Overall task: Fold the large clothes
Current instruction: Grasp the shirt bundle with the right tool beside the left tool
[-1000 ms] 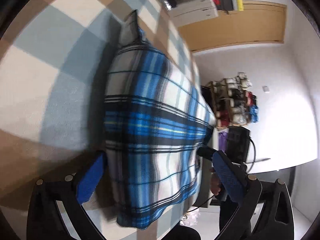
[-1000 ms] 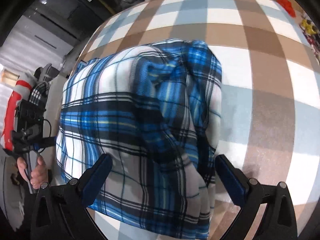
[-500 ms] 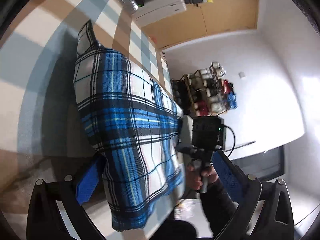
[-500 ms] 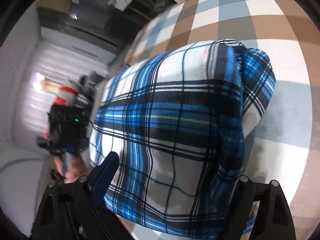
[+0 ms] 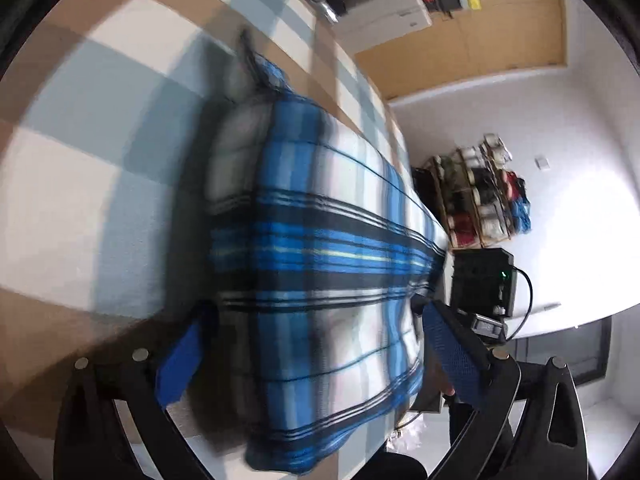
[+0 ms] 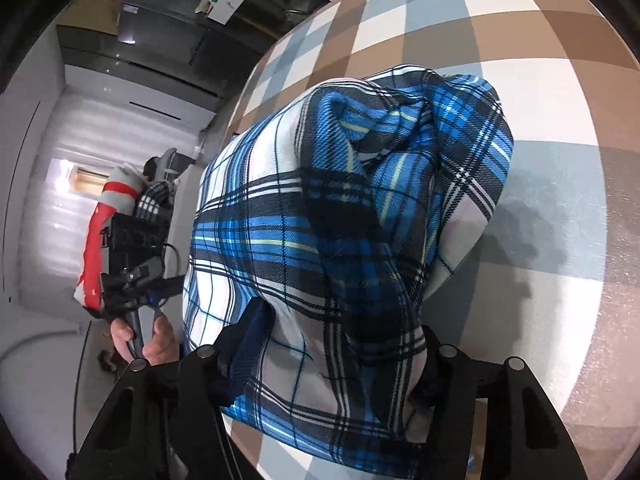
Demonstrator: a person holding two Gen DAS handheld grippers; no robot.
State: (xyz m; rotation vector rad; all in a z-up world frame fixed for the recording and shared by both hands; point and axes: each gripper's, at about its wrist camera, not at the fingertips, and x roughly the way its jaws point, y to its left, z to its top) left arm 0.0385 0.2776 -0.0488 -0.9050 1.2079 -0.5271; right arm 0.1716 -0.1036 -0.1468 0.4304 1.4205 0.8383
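A blue, white and black plaid garment (image 5: 320, 248) lies folded in a thick bundle on the brown, white and grey-blue checked table cover (image 5: 80, 160). My left gripper (image 5: 316, 356) is open at the bundle's near end, its blue pads (image 5: 180, 356) wide on either side of it. In the right wrist view the garment (image 6: 320, 220) bulges between the fingers of my right gripper (image 6: 340, 348). Its jaws are closing with the cloth between them. The left finger (image 6: 252, 336) meets the fabric, and cloth drapes over the right one.
The table edge runs along the garment's side, with floor beyond. A shelf rack (image 5: 480, 200), a wooden door (image 5: 480, 40) and white boxes (image 5: 384, 12) stand past it. A hand (image 6: 156, 344) holds the other gripper's handle, with dark cabinets (image 6: 160, 40) behind.
The right jaws have drawn in from wide apart to close around the garment's near end, and cloth now covers one finger. The left jaws stay wide, and that view has swung and blurred.
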